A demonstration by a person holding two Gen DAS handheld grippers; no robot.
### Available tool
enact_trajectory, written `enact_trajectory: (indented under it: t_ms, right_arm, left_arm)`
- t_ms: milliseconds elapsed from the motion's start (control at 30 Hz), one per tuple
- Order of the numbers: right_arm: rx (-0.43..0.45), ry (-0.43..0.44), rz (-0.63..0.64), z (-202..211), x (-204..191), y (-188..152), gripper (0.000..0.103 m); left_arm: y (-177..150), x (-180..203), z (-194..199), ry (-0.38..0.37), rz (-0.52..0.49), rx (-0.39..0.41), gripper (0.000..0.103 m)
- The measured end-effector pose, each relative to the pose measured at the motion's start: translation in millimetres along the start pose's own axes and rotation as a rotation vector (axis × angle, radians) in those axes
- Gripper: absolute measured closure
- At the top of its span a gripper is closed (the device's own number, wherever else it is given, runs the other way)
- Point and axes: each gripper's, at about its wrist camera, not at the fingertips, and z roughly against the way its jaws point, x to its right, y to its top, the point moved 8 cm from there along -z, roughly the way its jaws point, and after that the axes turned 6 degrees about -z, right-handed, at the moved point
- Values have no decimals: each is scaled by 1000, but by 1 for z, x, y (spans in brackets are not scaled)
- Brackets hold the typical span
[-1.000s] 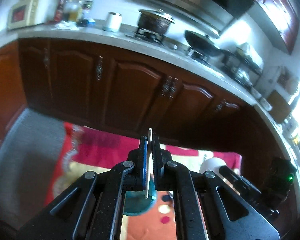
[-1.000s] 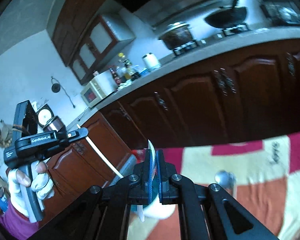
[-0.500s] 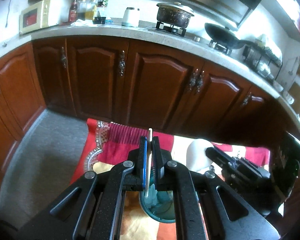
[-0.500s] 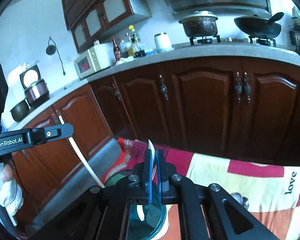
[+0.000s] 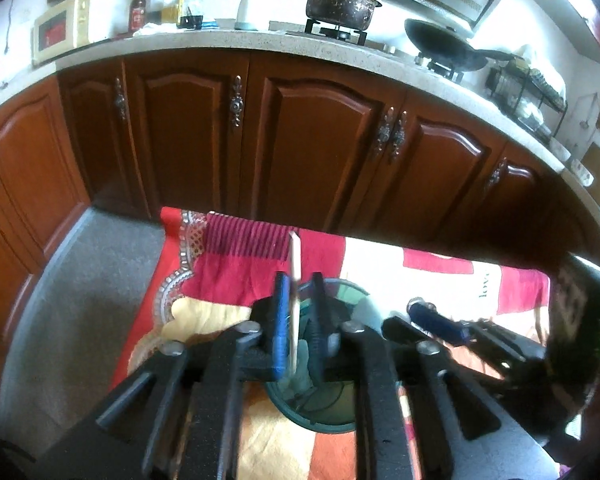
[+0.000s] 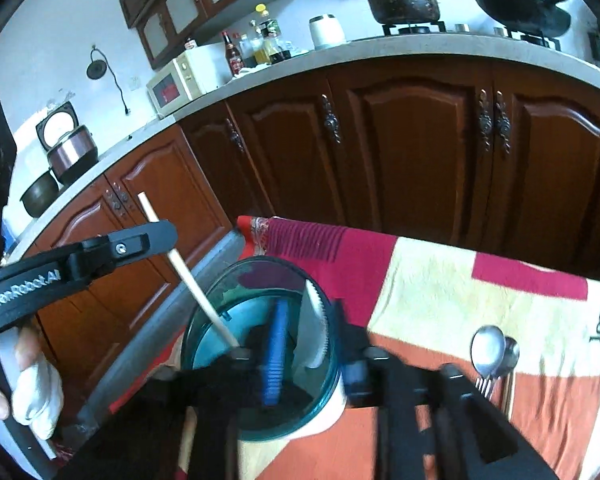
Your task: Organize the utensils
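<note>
A teal holder cup (image 6: 204, 344) stands on a patterned cloth (image 6: 440, 300); it also shows in the left wrist view (image 5: 320, 416). My left gripper (image 5: 299, 312) is open above the cup, with a pale chopstick (image 5: 295, 280) leaning against its left finger, lower end in the cup. In the right wrist view the chopstick (image 6: 188, 272) slants into the cup. My right gripper (image 6: 308, 340) is open over the cup; a white serrated plastic knife (image 6: 316, 328) stands loose between its fingers, inside the cup. Two metal spoons (image 6: 492, 348) and a fork (image 6: 485, 385) lie right of the cup.
Dark wooden cabinets (image 5: 300, 140) under a stone counter (image 5: 260, 40) run behind the cloth. The counter carries a microwave (image 6: 176, 80), bottles (image 6: 256, 48), a pot (image 5: 340, 0) and a wok (image 5: 444, 44). Grey floor (image 5: 80, 300) lies to the left.
Both grippers have lowered over the cup and opened. The chopstick and the plastic knife, gripped before, now stand loose in the cup.
</note>
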Motion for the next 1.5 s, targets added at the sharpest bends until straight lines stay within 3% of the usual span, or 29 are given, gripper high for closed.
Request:
enact_trajectory:
  t_ms: [67,167,533,933,1267,1500]
  right_arm:
    - [10,1,-6,7,0,-2,66]
    - [2,-8,-21,14,2,-5,66]
    - [41,-41,-54,60,11,-16,61]
    - [93,-143,-80,126,41,-43,54]
    - [102,-226,-143,165,92,-72,53]
    - [29,-218,-225,148,135,-106,53]
  left_arm:
    - [-3,0,1,-10,16,-3,70]
    - [-6,1,5,-11,27,-7,65]
    - [-18,25,32,-5,-21,30,63]
    - [-49,92,50,-39,-127,50,63]
    - [-78,128,39,-112,-126,-16,63]
    - [-106,139,15,-126,-119,-92,63]
